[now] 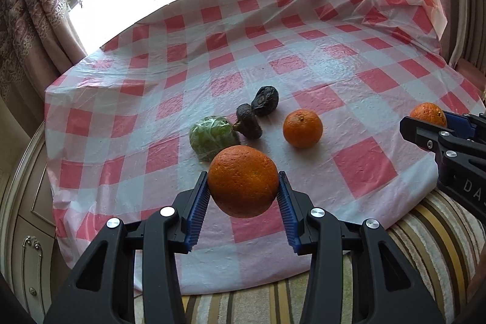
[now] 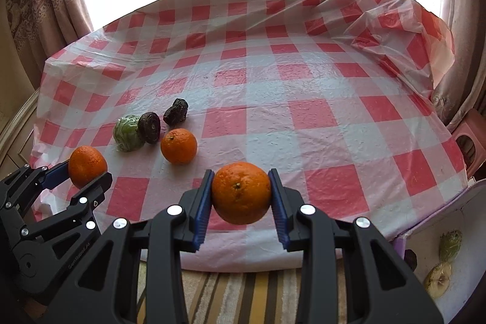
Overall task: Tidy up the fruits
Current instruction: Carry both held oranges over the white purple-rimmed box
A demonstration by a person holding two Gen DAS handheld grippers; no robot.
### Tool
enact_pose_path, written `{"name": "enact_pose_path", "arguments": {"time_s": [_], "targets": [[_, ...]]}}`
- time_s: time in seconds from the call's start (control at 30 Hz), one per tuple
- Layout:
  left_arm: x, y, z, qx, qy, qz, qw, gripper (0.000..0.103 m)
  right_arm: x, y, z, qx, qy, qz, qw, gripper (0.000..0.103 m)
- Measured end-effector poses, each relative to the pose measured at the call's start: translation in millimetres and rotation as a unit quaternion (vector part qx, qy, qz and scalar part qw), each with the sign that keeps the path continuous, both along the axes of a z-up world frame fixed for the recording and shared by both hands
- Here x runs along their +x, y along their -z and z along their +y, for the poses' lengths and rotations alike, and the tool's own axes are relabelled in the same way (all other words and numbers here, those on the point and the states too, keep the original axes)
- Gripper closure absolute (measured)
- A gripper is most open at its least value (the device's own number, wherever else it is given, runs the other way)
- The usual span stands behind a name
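My left gripper (image 1: 243, 187) is shut on an orange (image 1: 243, 179) and holds it above the near part of the table; it also shows in the right wrist view (image 2: 86, 169) with its orange (image 2: 86, 164). My right gripper (image 2: 240, 193) is shut on a second orange (image 2: 241, 192), seen at the right in the left wrist view (image 1: 429, 114). A third orange (image 1: 302, 128) (image 2: 178, 145) lies on the checked tablecloth (image 1: 303, 66). Beside it lie a wrapped green fruit (image 1: 212, 137) (image 2: 127, 133) and two dark shrivelled fruits (image 1: 265, 100) (image 1: 247, 120).
A white box (image 2: 455, 233) at the lower right holds a green fruit (image 2: 450, 241), a cut yellowish one (image 2: 437, 278) and a dark one. A striped rug (image 2: 243, 293) lies below the table's near edge. Curtains and a window stand behind. A cabinet (image 1: 24, 248) stands at the left.
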State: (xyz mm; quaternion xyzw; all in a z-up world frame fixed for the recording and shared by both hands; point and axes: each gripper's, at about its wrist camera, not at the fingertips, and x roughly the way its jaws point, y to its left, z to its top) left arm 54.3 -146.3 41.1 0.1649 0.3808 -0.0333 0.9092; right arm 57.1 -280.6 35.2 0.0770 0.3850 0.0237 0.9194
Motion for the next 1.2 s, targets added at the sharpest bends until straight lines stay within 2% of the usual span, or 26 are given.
{"name": "enact_pose_path", "arguments": {"time_s": [0.33, 0.57, 0.8, 0.9, 1.07, 1.2], "targets": [[-14, -4, -75, 0.006, 0.083, -0.002, 0.9965, 0.061, -33, -7, -70, -0.002, 0.065, -0.007, 0.998, 0.067], [-28, -7, -134, -0.002, 0.157, 0.004, 0.9876, 0.061, -58, -5, -122, -0.005, 0.109, -0.001, 0.994, 0.067], [-54, -12, -203, -0.004, 0.254, 0.001, 0.9673, 0.061, -83, 3, -204, -0.020, 0.192, 0.023, 0.981, 0.067], [-64, -4, -230, -0.011, 0.300, 0.019, 0.9536, 0.061, -90, 9, -230, -0.040, 0.213, 0.041, 0.975, 0.067], [-73, 25, -270, -0.008, 0.353, 0.076, 0.9326, 0.061, -92, 34, -259, -0.057, 0.221, 0.084, 0.970, 0.067], [-76, 57, -291, 0.020, 0.372, 0.118, 0.9205, 0.061, -84, 57, -268, -0.059, 0.213, 0.119, 0.968, 0.067]]}}
